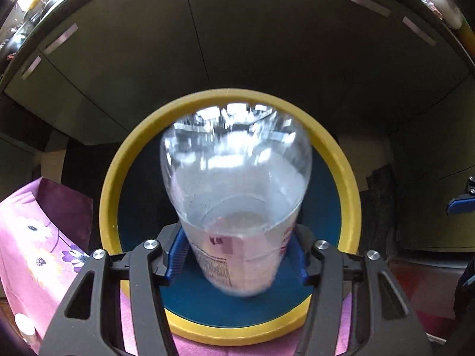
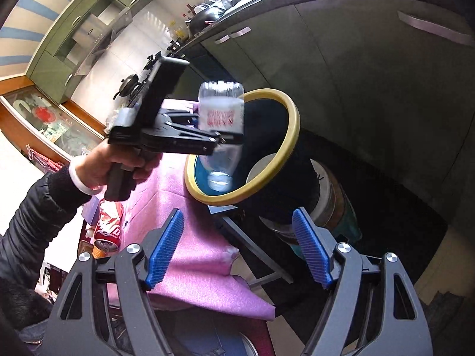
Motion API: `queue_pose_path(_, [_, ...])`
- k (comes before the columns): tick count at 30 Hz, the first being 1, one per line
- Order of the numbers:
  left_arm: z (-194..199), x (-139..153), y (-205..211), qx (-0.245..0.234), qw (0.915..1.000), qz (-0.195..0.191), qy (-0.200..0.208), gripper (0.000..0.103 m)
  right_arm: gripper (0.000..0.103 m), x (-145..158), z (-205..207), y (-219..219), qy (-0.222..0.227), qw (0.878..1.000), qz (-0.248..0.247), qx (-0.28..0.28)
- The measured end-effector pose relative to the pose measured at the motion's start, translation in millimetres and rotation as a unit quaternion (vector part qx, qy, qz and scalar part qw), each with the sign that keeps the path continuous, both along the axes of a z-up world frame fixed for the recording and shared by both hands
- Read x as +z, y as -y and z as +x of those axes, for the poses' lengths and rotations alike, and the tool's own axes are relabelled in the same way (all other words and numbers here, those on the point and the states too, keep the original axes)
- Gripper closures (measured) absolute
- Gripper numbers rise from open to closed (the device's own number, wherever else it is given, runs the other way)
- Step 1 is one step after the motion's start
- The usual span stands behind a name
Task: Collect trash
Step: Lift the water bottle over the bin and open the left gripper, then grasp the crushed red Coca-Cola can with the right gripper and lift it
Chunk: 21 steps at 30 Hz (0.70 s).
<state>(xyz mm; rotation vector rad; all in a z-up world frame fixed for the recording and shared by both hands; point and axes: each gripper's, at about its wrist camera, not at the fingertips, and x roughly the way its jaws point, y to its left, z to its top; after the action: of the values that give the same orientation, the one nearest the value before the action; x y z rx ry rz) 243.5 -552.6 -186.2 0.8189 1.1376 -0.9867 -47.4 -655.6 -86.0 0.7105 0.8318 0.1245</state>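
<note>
Bin rim (image 1: 350, 190) rings bottle (image 1: 237, 178); L gripper (image 1: 237, 264) astride.

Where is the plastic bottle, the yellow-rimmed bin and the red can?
plastic bottle (image 1: 237, 184), left wrist view, on its clear upper body.
yellow-rimmed bin (image 2: 292, 124), right wrist view, on the yellow rim.
red can (image 2: 109, 225), right wrist view, on its printed side.

Home kitchen: green cabinets (image 2: 89, 20), countertop w/ pots (image 2: 213, 9), stove w/ wok (image 2: 129, 84).
</note>
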Motion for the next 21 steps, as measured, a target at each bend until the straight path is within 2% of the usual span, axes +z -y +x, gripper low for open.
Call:
queue_pose_path(1, [0.3,-2.0,-0.7,0.003,1.0,0.005,-0.003,0.04,0.027,1.0,0.9,-1.1,0.001,1.0,0.0,0.001])
queue_pose_path(3, [-2.9,-0.9,-4.2,0.0,0.9999,0.012,-0.002,0.039,0.027,3.3,3.8,-4.1,0.004,1.0,0.0,0.005])
queue_pose_path(7, [-10.9,22.0,-19.5,-0.011,0.9999,0.005,0.006,0.039,0.027,5.3,9.4,-11.9,0.007,1.0,0.0,0.017])
queue_pose_path(10, [-11.7,55.0,-44.1,0.006,0.9996,-0.025,0.005,0.039,0.026,7.1,15.9,-22.2,0.009,0.999,-0.001,0.034])
queue_pose_path(13, [-14.2,98.8,-82.4,0.03,0.9967,-0.075,0.01,0.036,0.026,9.6,24.1,-37.6,0.01,0.998,-0.007,0.06])
queue_pose_path(16, [-21.5,146.2,-134.8,0.074,0.9871,-0.142,0.011,0.026,0.026,15.8,37.7,-59.1,0.013,0.995,-0.015,0.098])
queue_pose_path(19, [-32.0,185.2,-187.7,0.123,0.9717,-0.199,0.029,0.02,0.026,23.9,59.3,-82.0,0.008,0.991,-0.017,0.136])
queue_pose_path(21, [-40.3,202.3,-229.7,0.16,0.9607,-0.221,0.051,0.016,0.025,30.4,77.1,-100.0,-0.003,0.986,-0.009,0.166])
